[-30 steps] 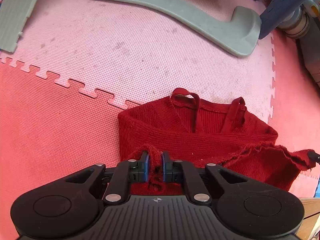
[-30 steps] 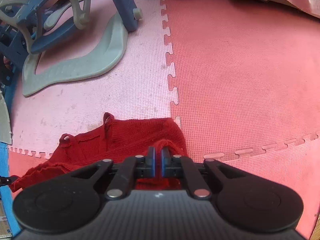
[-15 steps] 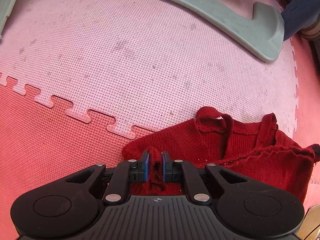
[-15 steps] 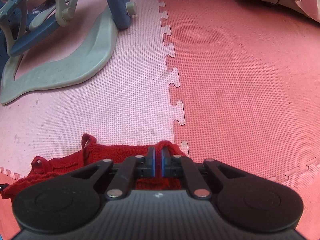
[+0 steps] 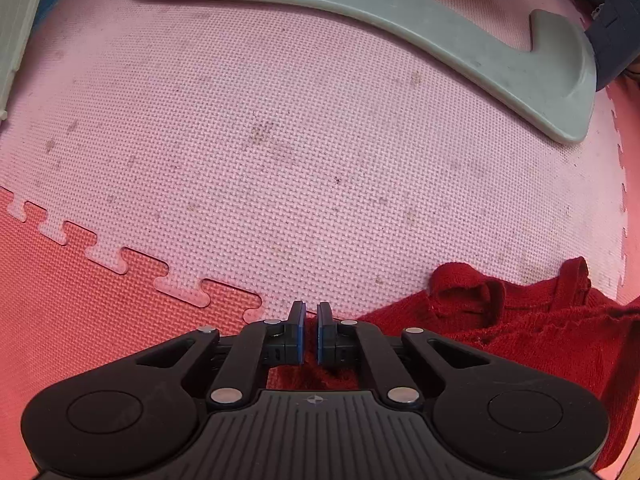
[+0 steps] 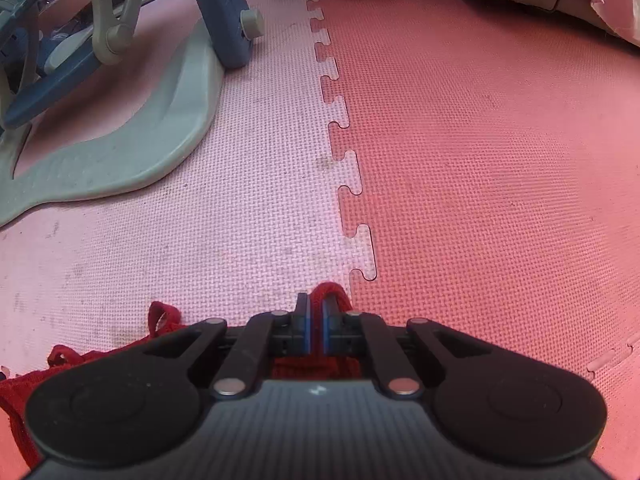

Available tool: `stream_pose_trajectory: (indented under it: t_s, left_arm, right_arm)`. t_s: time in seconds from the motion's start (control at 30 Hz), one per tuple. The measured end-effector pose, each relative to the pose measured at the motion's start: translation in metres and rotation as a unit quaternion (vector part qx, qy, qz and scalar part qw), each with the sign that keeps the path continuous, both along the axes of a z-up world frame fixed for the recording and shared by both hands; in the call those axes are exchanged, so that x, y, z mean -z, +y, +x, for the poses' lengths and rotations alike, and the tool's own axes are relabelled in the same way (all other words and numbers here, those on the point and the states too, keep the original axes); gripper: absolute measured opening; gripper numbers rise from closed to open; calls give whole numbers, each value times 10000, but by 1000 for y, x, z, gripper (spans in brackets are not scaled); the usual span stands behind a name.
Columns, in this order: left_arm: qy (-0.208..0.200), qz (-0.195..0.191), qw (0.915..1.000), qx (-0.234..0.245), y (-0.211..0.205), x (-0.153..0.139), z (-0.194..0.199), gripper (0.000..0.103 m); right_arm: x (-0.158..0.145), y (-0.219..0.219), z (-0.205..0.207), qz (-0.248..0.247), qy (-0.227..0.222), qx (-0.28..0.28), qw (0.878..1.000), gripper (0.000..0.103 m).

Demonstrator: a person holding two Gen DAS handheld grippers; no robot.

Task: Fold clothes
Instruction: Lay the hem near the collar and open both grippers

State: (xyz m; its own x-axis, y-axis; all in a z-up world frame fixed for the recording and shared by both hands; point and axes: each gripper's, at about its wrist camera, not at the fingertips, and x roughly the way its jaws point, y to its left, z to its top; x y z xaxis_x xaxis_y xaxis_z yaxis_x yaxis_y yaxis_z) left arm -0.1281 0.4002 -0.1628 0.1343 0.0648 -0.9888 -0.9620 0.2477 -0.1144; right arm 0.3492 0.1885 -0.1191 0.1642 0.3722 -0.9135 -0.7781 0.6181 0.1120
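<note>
Floor of interlocking foam mats: pale pink tile (image 5: 304, 152) joined by jigsaw seams to red tiles (image 6: 500, 168). Pink tile speckled with dark stains. Lying on it: red knit garment (image 5: 520, 320), bunched, two strap loops up, edge reaching onto red tile; curved grey plastic base (image 5: 520, 68) of blue-grey frame (image 6: 224, 12) at far side

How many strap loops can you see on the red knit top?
2: one strap loop nearer the left hand-held gripper, the other farther right. More may be hidden underneath.
</note>
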Motion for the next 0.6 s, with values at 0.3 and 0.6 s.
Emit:
stream_pose_trajectory:
  t_s: [0.3,0.6]
  left_arm:
    - [555,107,9984,-67,5,6,-19,10]
    - [530,240,9979,293,-16,-11,-16,15]
  right_arm:
    - [21,10,-1,-312,-47,3,9995,7]
    - [15,11,-3,-368,-105,-114,9992,16]
